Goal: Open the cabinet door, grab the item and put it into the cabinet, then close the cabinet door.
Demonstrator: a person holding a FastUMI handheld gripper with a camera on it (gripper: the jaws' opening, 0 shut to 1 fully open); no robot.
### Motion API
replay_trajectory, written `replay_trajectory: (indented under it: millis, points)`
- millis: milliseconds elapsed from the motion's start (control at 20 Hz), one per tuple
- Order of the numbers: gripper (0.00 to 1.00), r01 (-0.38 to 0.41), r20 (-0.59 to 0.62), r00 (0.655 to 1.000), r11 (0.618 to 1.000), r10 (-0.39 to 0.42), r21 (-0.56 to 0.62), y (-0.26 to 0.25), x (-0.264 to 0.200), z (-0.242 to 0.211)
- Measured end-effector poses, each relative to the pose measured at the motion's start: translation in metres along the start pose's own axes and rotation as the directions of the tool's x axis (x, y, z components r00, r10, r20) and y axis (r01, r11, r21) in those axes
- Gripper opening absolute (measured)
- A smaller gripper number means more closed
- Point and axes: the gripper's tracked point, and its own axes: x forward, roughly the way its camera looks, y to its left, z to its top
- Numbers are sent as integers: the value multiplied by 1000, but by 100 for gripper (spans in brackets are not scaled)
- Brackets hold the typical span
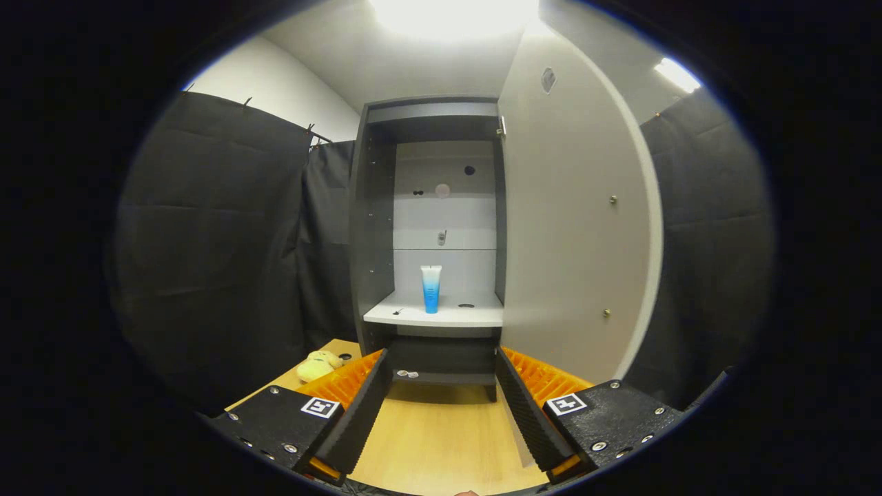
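The dark cabinet (375, 227) stands on the wooden surface (441, 434) with its pale door (572, 227) swung wide open to the right. A blue-and-white tube (431, 288) stands upright, cap down, on the white shelf (441, 315) inside.

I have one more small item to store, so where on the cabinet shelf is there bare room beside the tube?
The shelf is bare on both sides of the upright blue tube: a narrower patch toward the dark left wall, a wider one toward the open door, broken by a small hole. The open gripper holds nothing.
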Motion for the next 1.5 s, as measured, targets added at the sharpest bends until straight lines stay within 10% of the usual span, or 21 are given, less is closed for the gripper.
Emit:
replay_trajectory:
  millis: [750, 1500]
  points:
    - [93, 309, 53, 949, 950, -311, 44, -159, -78, 42]
    - [93, 520, 36, 851, 850, -524, 83, -268, 7, 61]
